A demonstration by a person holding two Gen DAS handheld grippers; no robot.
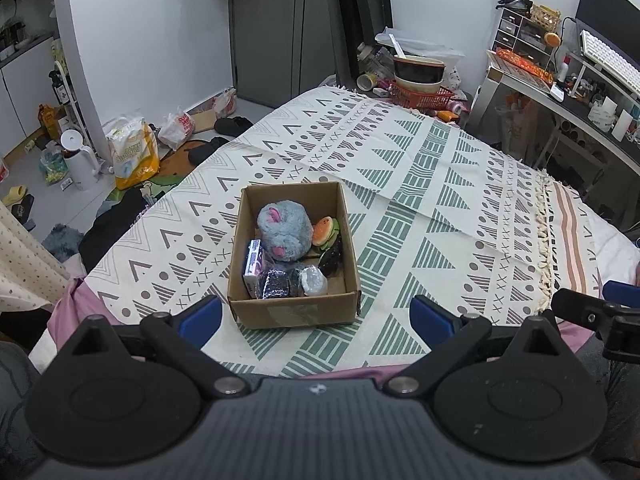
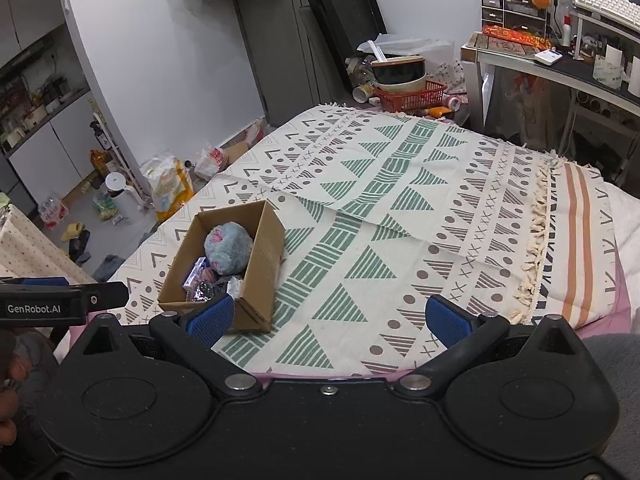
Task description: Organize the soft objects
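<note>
Left wrist view: the left gripper hangs spread and empty before the cardboard box, where the grey plush, burger toy and purple carton lie packed. This fits either a finished sorting or one awaiting unpacking.

Right wrist view: the right gripper is likewise splayed, holding nothing; the box wall hides the lower contents.

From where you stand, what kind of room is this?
Probably a small lived-in bedroom or studio flat: a bed under a patterned blanket, a desk with a keyboard, and grocery bags on the floor.
</note>
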